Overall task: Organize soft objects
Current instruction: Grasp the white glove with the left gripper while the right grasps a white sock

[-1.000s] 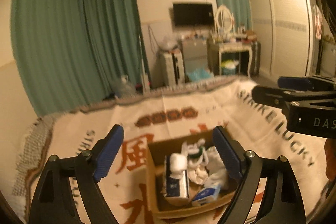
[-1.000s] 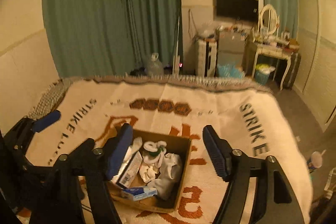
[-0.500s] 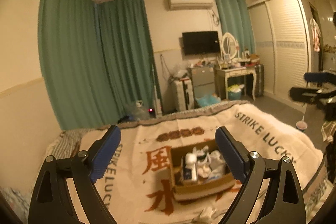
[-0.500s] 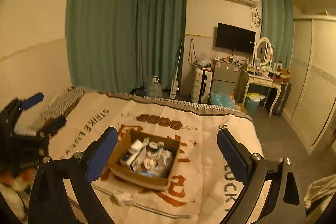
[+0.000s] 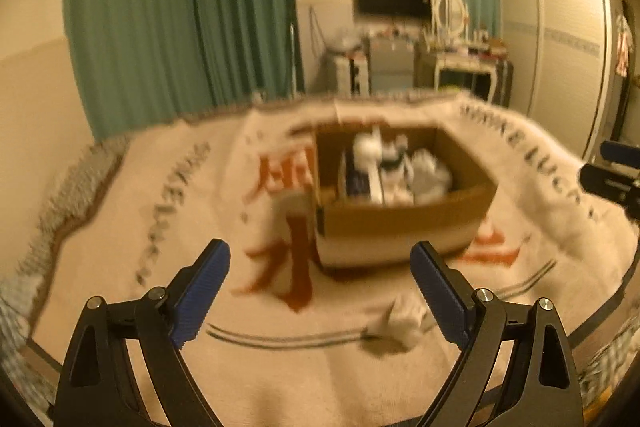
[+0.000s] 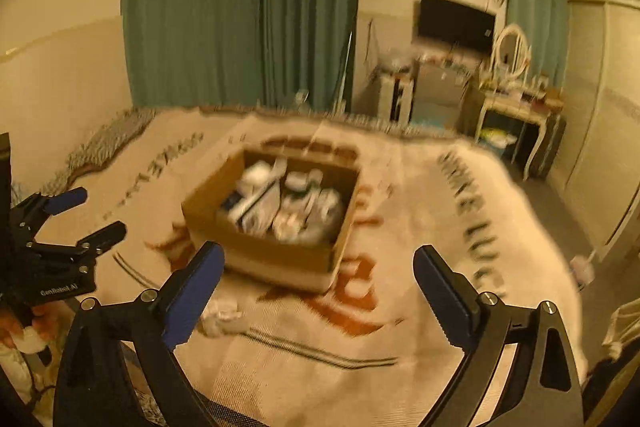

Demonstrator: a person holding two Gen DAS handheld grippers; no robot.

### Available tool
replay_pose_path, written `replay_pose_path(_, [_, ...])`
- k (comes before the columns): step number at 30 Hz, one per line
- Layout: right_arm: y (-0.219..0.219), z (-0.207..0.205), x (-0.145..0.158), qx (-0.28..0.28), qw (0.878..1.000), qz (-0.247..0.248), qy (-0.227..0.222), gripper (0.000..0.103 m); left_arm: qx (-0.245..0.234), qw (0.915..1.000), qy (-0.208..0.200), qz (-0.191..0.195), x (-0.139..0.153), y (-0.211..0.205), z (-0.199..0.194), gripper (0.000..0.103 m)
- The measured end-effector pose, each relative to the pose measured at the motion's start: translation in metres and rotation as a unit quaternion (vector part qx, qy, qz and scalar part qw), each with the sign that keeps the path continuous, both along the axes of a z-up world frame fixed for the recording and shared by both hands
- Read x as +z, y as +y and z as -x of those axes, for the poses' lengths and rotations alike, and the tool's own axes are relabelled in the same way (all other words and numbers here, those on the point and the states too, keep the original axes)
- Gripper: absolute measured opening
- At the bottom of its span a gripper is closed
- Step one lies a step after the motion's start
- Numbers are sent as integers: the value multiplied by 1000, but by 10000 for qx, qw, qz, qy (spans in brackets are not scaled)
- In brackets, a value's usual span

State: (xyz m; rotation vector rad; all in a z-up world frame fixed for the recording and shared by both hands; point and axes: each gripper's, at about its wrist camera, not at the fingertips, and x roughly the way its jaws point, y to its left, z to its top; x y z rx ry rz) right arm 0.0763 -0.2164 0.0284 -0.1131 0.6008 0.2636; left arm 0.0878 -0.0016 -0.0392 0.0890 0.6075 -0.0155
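A cardboard box (image 5: 404, 223) (image 6: 272, 251) sits mid-bed on a cream blanket and holds several white soft items and packets (image 5: 384, 171) (image 6: 280, 207). A crumpled white soft item (image 5: 400, 323) (image 6: 222, 319) lies loose on the blanket in front of the box. My left gripper (image 5: 320, 291) is open and empty, hovering above the blanket short of the box; it also shows at the left of the right wrist view (image 6: 68, 223). My right gripper (image 6: 316, 287) is open and empty; its fingers (image 5: 612, 167) show at the right edge of the left wrist view.
The blanket (image 5: 180, 227) with orange characters and black lettering covers the bed. Green curtains (image 6: 240, 7), a TV (image 6: 456, 19), a dressing table (image 6: 516, 107) and a wardrobe (image 5: 560, 39) stand beyond the bed's far end. Both views are motion-blurred.
Both grippers have pulled back and away from the box, rose, then dropped lower toward the bed's near side. The loose white item has come into view. Both stayed open.
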Motion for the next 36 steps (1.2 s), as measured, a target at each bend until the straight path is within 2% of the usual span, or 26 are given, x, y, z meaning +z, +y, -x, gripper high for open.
replay_pose_path(6, [23, -35, -75, 66, 9978, 241, 621, 96, -254, 9977, 625, -19, -56, -24, -22, 92])
replay_pose_path(12, [19, -61, -112, -105, 9950, 210, 968, 96, -597, 9930, 1018, 81, -90, -43, -39, 90])
replay_pose_path(14, [15, -66, -119, -160, 9939, 122, 1081, 96, -728, 9911, 1114, 74, -98, -50, -44, 76])
replay_pose_path(16, [11, -72, -125, -182, 9925, -21, 1210, 96, -750, 9894, 1242, 46, -107, -53, -50, 70])
replay_pose_path(17, [11, -73, -127, -184, 9920, -44, 1248, 96, -751, 9888, 1287, 56, -111, -53, -51, 58])
replay_pose_path(19, [12, -74, -130, -204, 9916, -44, 1277, 96, -761, 9871, 1402, 136, -116, -51, -54, 45])
replay_pose_path(22, [13, -72, -131, -206, 9917, -11, 1269, 96, -863, 9859, 1400, 294, -113, -49, -49, 29])
replay_pose_path(25, [16, -67, -131, -218, 9918, 18, 1256, 96, -873, 9883, 1223, 270, -102, -45, -40, 29])
replay_pose_path(29, [24, -56, -126, -135, 9926, 71, 1203, 96, -711, 9912, 982, 532, -80, -23, -27, 29])
replay_pose_path(32, [38, -44, -123, 45, 9932, 135, 1154, 96, -507, 9943, 764, 536, -63, -5, -16, 29])
replay_pose_path(36, [68, -36, -134, 395, 9908, 194, 1282, 96, -308, 9961, 656, 502, -57, 16, -10, 29])
